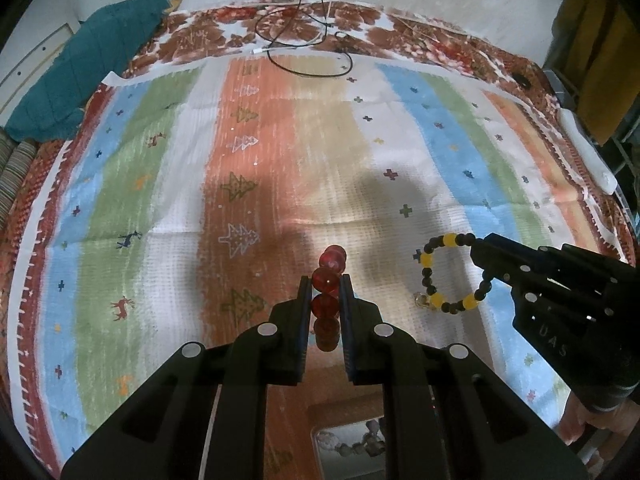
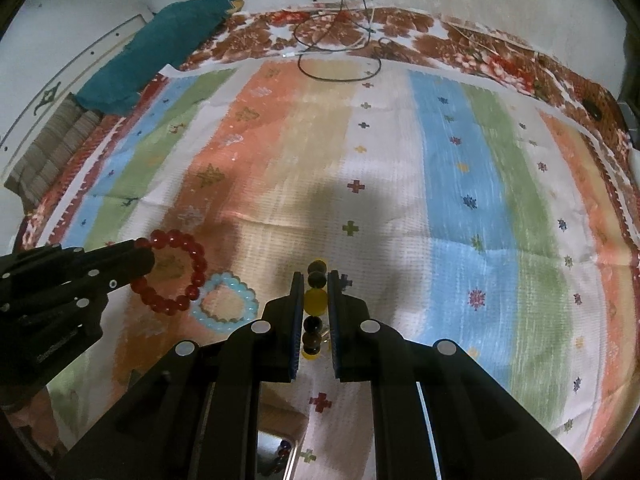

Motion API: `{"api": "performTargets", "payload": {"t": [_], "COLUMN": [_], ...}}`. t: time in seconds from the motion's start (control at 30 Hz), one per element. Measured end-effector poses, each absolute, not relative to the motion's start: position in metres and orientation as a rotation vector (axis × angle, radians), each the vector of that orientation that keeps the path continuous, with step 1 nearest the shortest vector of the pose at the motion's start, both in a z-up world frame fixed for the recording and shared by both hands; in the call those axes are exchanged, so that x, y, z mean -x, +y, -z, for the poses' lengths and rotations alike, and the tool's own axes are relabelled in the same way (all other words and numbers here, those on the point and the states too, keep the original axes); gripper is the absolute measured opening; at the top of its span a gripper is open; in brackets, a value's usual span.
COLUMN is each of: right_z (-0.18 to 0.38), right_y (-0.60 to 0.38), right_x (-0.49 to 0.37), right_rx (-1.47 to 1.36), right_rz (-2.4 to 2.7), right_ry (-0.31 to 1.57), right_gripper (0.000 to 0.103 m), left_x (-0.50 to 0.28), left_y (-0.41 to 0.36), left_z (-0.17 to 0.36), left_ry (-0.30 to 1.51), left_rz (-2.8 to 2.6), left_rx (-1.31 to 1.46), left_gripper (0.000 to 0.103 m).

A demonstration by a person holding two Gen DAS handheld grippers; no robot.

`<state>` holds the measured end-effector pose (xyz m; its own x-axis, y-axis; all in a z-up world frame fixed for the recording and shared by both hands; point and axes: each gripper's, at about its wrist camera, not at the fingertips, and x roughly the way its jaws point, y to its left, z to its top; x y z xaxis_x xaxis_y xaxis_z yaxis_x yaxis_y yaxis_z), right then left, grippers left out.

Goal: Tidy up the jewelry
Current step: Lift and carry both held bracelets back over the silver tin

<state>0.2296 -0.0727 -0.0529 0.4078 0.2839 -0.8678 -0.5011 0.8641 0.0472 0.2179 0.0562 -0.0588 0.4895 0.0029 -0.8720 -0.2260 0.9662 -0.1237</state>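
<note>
On the striped cloth [image 1: 280,140] we see a pale blue bracelet [image 2: 224,300] lying; our left gripper [image 1: 326,280] pinches the red bead bracelet [image 1: 328,280], our right gripper [image 2: 316,280] clamps the black-and-yellow bracelet [image 2: 314,300], both lifted.

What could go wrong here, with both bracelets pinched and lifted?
1. The left hand-held gripper pinches the red bracelet by a few round beads; it might roll out.
2. The black-and-yellow bracelet dangles from the right hand-held gripper, so it may swing.
3. The light blue bracelet lies near the red loop; a low pass could snag it.
</note>
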Motion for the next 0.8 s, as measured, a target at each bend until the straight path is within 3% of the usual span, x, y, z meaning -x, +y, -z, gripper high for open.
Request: {"api": "performTargets", "payload": {"t": [0.8], "right_z": [0.021], "right_y": [-0.080], "right_x": [-0.192], "right_rx": [0.219], "right_rz": [-0.528], "right_ry": [0.945], "right_gripper": [0.013], "left_x": [-0.178], "left_y": [0.035], "left_z": [0.025], "left_ry": [0.966], "left_rz": [-0.103], "left_rx": [0.223], "left_gripper": [0.013]}}
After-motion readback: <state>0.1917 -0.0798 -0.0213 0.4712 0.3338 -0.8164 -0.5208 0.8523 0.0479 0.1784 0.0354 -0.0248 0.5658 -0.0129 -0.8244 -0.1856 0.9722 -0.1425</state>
